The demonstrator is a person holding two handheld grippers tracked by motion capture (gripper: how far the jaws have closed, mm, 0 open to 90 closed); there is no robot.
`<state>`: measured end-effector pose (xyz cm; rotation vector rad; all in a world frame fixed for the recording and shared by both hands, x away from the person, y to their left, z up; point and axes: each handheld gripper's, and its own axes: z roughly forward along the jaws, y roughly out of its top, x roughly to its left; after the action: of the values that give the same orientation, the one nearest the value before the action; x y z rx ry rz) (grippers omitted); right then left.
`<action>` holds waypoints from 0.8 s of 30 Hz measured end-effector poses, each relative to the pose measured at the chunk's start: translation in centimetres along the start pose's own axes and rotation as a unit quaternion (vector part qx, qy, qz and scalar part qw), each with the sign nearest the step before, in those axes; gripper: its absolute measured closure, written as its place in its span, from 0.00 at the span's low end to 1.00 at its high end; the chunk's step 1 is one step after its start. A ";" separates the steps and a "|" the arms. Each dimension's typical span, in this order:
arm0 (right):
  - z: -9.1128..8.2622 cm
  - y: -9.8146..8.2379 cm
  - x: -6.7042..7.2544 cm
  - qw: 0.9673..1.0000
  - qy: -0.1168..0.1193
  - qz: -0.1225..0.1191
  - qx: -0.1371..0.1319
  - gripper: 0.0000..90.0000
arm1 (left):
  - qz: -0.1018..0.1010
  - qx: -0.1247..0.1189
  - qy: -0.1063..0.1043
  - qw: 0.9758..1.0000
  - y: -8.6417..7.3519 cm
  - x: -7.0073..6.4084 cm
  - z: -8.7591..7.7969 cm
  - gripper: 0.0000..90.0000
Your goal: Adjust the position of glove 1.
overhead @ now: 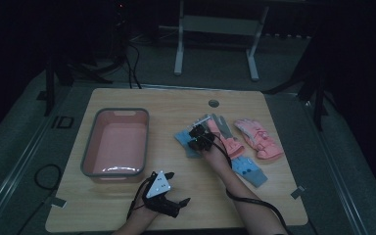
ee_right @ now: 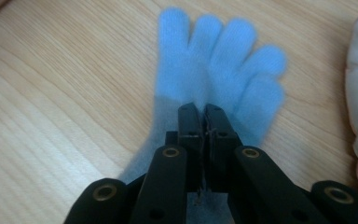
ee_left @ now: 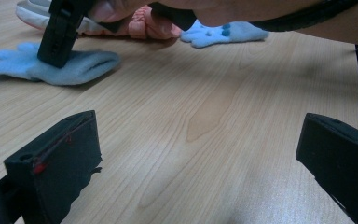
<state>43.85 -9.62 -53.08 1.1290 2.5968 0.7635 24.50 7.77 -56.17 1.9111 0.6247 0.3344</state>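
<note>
While the pink bin [overhead: 115, 142] sits at 9 o'clock, right gripper [overhead: 197, 136] is clamped shut on the blue glove [ee_right: 214, 74] at table centre, fingers pointing 11 o'clock away from it; left gripper [overhead: 169, 201] idles wide open, empty, at 6.

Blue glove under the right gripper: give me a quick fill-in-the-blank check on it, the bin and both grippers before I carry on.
1. The right gripper has its jaws ____ on the blue glove.
2. The left gripper hovers over bare table with its jaws ____.
3. The pink bin holds ____ gloves.
4. The second blue glove lies near the table's ____ edge.

Missing words: shut; open; no; right
</note>
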 end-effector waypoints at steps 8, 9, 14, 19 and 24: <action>-2.6 -0.2 0.9 1.000 -0.002 0.012 -0.013 0.97 | -0.001 0.001 0.000 1.000 0.0 0.0 0.0 0.00; -3.0 -0.3 1.0 1.000 -0.005 0.011 -0.015 0.97 | 0.000 0.001 0.000 1.000 0.0 0.0 0.0 0.00; -6.0 -1.7 2.2 0.999 -0.020 0.010 -0.034 0.98 | 0.001 0.001 0.001 1.000 0.0 0.0 0.0 0.00; -8.1 -3.1 2.9 0.998 -0.025 0.015 -0.049 0.97 | 0.002 0.002 0.001 1.000 0.0 0.0 0.0 0.00; -10.6 -5.2 3.9 0.997 -0.029 0.022 -0.069 0.97 | 0.000 0.002 0.002 1.000 0.0 0.0 0.0 0.00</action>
<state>33.89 -13.70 -46.88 1.1529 2.4389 0.8907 24.51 7.73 -56.17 1.9141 0.6274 0.3367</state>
